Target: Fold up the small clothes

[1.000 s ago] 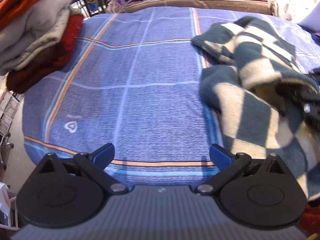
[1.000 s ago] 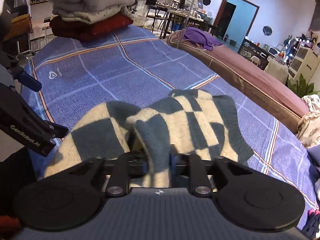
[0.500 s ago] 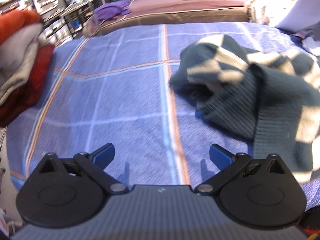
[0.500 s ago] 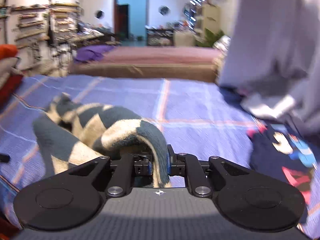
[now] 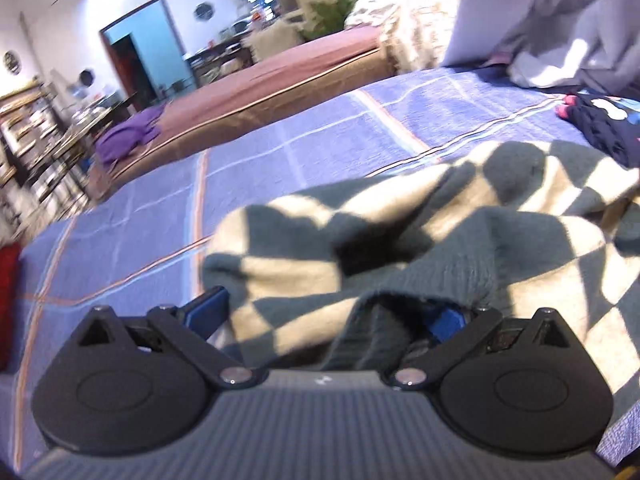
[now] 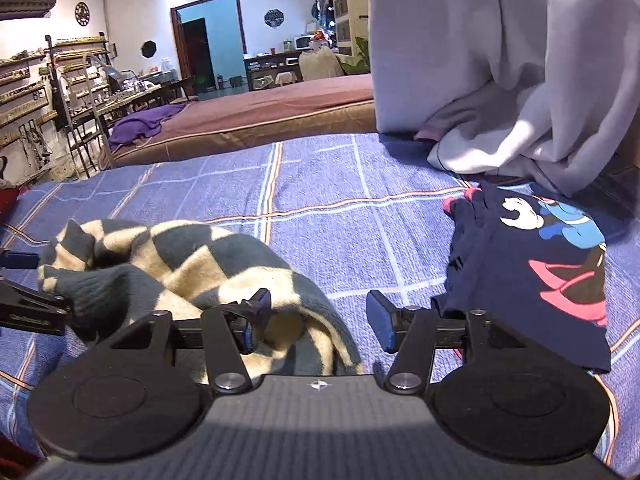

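A dark green and cream checked sweater [image 5: 400, 248] lies crumpled on the blue plaid bedspread [image 5: 320, 140]. My left gripper [image 5: 326, 312] stands open at its near edge. A fold of the knit lies between the blue fingers [image 5: 208, 308], and they do not squeeze it. In the right wrist view the sweater [image 6: 180, 264] sits at lower left. My right gripper [image 6: 320, 318] is opening; the hem lies by its left finger [image 6: 258, 314], and neither pad presses on it. The left gripper [image 6: 24, 304] shows at that view's left edge.
A navy cartoon-print garment [image 6: 540, 272] lies on the bedspread to the right of the sweater. Behind it a grey cloth [image 6: 500, 60] hangs down. A brown mattress [image 6: 260, 112] with a purple cloth [image 6: 144, 124] runs along the far side. Red folded clothes [image 5: 8, 280] peek in at left.
My right gripper has let go of the sweater and its jaws have spread wide. My left gripper has moved right, up to the sweater, and now has fabric between its open fingers.
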The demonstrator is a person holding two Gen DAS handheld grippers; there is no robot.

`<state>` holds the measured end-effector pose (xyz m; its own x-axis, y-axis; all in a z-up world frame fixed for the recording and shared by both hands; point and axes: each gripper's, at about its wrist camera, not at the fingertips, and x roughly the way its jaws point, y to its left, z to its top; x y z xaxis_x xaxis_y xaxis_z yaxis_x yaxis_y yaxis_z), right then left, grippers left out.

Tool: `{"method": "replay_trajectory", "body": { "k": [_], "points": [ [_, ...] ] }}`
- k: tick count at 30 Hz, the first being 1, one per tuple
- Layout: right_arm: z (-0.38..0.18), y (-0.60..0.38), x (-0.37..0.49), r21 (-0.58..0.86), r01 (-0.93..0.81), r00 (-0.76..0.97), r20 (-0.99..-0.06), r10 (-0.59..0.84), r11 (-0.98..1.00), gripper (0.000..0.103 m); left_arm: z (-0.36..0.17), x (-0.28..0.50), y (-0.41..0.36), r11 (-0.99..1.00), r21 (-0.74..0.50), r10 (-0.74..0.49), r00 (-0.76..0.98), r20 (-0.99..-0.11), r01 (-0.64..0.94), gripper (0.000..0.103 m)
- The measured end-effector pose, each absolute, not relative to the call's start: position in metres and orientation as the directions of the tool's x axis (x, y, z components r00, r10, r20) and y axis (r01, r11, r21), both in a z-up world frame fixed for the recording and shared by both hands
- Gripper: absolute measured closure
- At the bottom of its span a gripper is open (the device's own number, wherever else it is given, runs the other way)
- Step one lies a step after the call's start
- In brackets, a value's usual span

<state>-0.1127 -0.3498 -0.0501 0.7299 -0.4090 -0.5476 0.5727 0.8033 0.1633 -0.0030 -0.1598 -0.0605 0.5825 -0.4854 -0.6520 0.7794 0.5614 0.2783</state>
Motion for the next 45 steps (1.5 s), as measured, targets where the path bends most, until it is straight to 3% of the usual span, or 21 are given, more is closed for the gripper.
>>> {"method": "replay_trajectory", "body": {
  "k": [1,3,4,5,7,10,15,16,22,24,26,28,33,36,40,41,42,43,44,45],
  "points": [
    [-0.049,-0.348,-0.109,0.162,0.559,0.738,-0.544,-0.399,0.813,0.008,-0.067,-0.003,-0.168,0.545,0.265,-0.502,0.562,-0.658,0.796,0.001],
    [-0.047,-0.342,-0.100,0.153,0.534,0.750,-0.539,-0.383,0.832,0.008,-0.079,0.000,-0.177,0.545,0.229,-0.488,0.528,-0.695,0.806,0.034],
    [-0.046,-0.339,-0.096,0.148,0.525,0.754,-0.537,-0.378,0.838,0.007,-0.083,0.004,-0.177,0.553,0.182,-0.481,0.490,-0.727,0.813,0.056],
    [-0.045,-0.336,-0.093,0.144,0.514,0.759,-0.536,-0.370,0.846,0.006,-0.082,0.006,-0.173,0.568,0.133,-0.492,0.465,-0.736,0.812,0.063],
    [-0.043,-0.330,-0.088,0.131,0.491,0.768,-0.532,-0.356,0.861,0.003,-0.074,0.006,-0.150,0.583,0.061,-0.539,0.441,-0.718,0.811,0.070],
    [-0.043,-0.324,-0.083,0.087,0.458,0.774,-0.529,-0.348,0.885,0.000,-0.061,-0.002,-0.119,0.560,0.068,-0.558,0.437,-0.706,0.825,0.072],
    [-0.044,-0.323,-0.065,0.086,0.392,0.795,-0.533,-0.290,0.916,0.000,-0.044,-0.014,-0.069,0.568,0.010,-0.545,0.385,-0.745,0.823,0.078],
    [-0.042,-0.323,-0.060,0.088,0.379,0.801,-0.529,-0.279,0.921,0.000,-0.042,-0.018,-0.058,0.565,0.002,-0.535,0.369,-0.760,0.825,0.089],
    [-0.029,-0.305,-0.012,0.019,0.193,0.844,-0.513,-0.156,0.981,0.000,-0.059,-0.026,-0.011,0.608,0.027,-0.410,0.343,-0.845,0.793,0.092],
    [-0.032,-0.295,0.011,-0.048,0.125,0.833,-0.538,-0.131,0.991,0.000,-0.058,-0.018,-0.001,0.655,0.046,-0.383,0.384,-0.840,0.754,0.081],
    [-0.036,-0.286,0.031,-0.099,0.070,0.816,-0.566,-0.114,0.993,0.000,-0.046,-0.006,0.007,0.712,0.069,-0.367,0.455,-0.812,0.699,0.025],
    [-0.042,-0.280,0.050,-0.142,0.019,0.794,-0.599,-0.101,0.990,0.000,-0.029,0.007,0.014,0.760,0.079,-0.381,0.541,-0.750,0.645,0.003],
    [-0.054,-0.274,0.067,-0.207,0.003,0.755,-0.641,-0.138,0.978,0.000,-0.020,0.053,0.000,0.786,0.009,-0.433,0.562,-0.705,0.618,0.000],
    [-0.060,-0.276,0.066,-0.200,0.007,0.741,-0.657,-0.139,0.980,0.000,-0.046,0.078,-0.034,0.756,-0.004,-0.436,0.498,-0.750,0.655,0.000],
    [-0.069,-0.279,0.062,-0.228,0.011,0.715,-0.678,-0.167,0.974,0.000,-0.098,0.082,-0.089,0.689,0.078,-0.349,0.424,-0.836,0.721,0.003],
    [-0.072,-0.282,0.061,-0.232,0.023,0.710,-0.681,-0.179,0.972,0.007,-0.103,0.077,-0.097,0.673,0.093,-0.354,0.430,-0.830,0.734,0.014],
    [-0.074,-0.285,0.058,-0.232,0.040,0.707,-0.681,-0.192,0.972,0.048,-0.105,0.071,-0.101,0.660,0.105,-0.369,0.442,-0.818,0.744,0.021],
    [-0.076,-0.289,0.055,-0.222,0.050,0.708,-0.680,-0.191,0.974,0.062,-0.105,0.067,-0.106,0.647,0.112,-0.383,0.448,-0.808,0.754,0.037],
    [-0.076,-0.293,0.053,-0.203,0.057,0.709,-0.681,-0.183,0.978,0.063,-0.103,0.064,-0.109,0.638,0.113,-0.387,0.443,-0.808,0.762,0.052],
    [-0.077,-0.296,0.052,-0.184,0.068,0.712,-0.680,-0.177,0.981,0.069,-0.102,0.064,-0.111,0.634,0.119,-0.385,0.445,-0.808,0.764,0.056]
  ]
}}
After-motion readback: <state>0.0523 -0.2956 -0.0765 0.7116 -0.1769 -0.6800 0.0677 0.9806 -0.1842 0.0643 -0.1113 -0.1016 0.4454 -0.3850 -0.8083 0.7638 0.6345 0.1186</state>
